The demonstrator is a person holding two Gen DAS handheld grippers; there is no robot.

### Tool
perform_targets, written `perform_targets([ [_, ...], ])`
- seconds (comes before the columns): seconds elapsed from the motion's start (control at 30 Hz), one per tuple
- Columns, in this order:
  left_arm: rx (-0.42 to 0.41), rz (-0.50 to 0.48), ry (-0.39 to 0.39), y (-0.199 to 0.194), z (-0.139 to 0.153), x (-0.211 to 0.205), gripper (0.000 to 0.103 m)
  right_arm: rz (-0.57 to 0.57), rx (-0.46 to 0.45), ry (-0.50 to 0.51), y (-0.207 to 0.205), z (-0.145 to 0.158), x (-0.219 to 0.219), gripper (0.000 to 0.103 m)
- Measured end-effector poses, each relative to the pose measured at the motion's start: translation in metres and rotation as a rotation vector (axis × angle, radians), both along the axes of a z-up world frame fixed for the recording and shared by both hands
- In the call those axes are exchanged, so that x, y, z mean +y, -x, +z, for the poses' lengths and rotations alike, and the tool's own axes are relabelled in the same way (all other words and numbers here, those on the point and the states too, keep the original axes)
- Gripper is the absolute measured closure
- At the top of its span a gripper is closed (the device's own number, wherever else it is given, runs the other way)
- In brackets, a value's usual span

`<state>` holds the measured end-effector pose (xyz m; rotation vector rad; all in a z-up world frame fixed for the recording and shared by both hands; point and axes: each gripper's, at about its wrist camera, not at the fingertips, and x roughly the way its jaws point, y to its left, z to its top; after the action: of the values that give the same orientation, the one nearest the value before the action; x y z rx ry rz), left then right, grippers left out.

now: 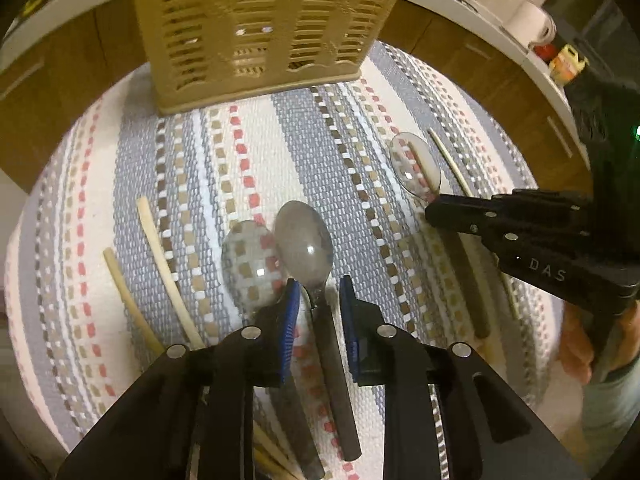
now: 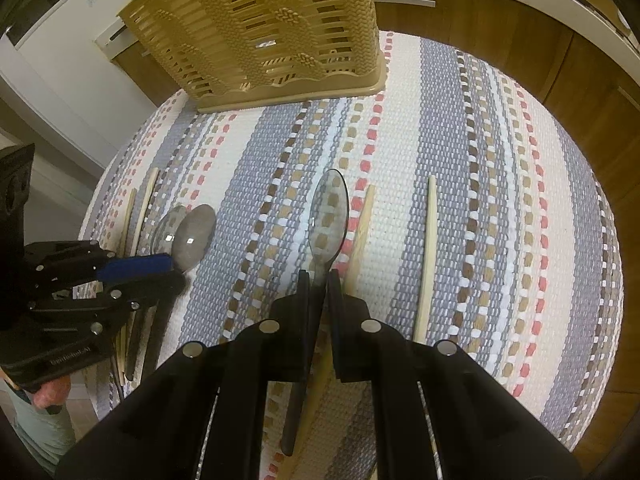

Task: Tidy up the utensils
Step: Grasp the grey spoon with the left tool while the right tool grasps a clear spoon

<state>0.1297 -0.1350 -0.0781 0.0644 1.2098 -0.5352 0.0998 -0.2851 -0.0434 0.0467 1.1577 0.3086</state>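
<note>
On the right gripper's (image 1: 434, 210) black body, seen from the left wrist, "DAS" is readable. Its jaws clamp a clear spoon's (image 2: 329, 216) neck mid-cloth (image 2: 440, 160). Tilted steeply down, the left gripper (image 1: 318, 300) stands slightly parted around a grey spoon (image 1: 306, 244), pads clear. At the cloth's far edge stands the beige cutlery basket (image 1: 256, 28).

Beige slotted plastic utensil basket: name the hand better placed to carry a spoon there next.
Right. The right gripper is shut on a clear spoon; the left gripper merely straddles a grey spoon, pads apart.
</note>
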Motion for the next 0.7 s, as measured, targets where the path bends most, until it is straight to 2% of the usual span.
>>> perform_targets([
  [0.1,-0.054,-0.043,-0.078,0.011,-0.001,-0.016,0.069,0.013,-0.004,0.034,0.004,0.001,0.006,0.096],
  [0.2,-0.092,-0.075,-0.158,0.018,-0.003,-0.033,0.066,0.014,0.028,0.040,0.001,0.001,0.007,0.096],
  [0.3,-0.071,-0.099,-0.181,0.013,-0.003,-0.038,0.066,0.010,0.090,0.032,-0.009,0.002,0.007,0.095],
  [0.53,-0.024,-0.104,-0.159,0.001,0.002,-0.025,0.078,0.016,0.129,0.070,-0.021,0.002,0.013,0.095],
  [0.57,-0.036,-0.100,-0.184,0.001,0.003,-0.023,0.088,0.014,0.127,0.075,-0.022,0.002,0.014,0.095],
  [0.6,-0.046,-0.095,-0.203,0.003,0.005,-0.018,0.092,0.017,0.121,0.090,-0.021,0.002,0.016,0.095],
  [0.7,-0.054,-0.080,-0.198,0.004,0.005,-0.011,0.094,0.038,0.087,0.136,-0.020,0.002,0.025,0.096],
])
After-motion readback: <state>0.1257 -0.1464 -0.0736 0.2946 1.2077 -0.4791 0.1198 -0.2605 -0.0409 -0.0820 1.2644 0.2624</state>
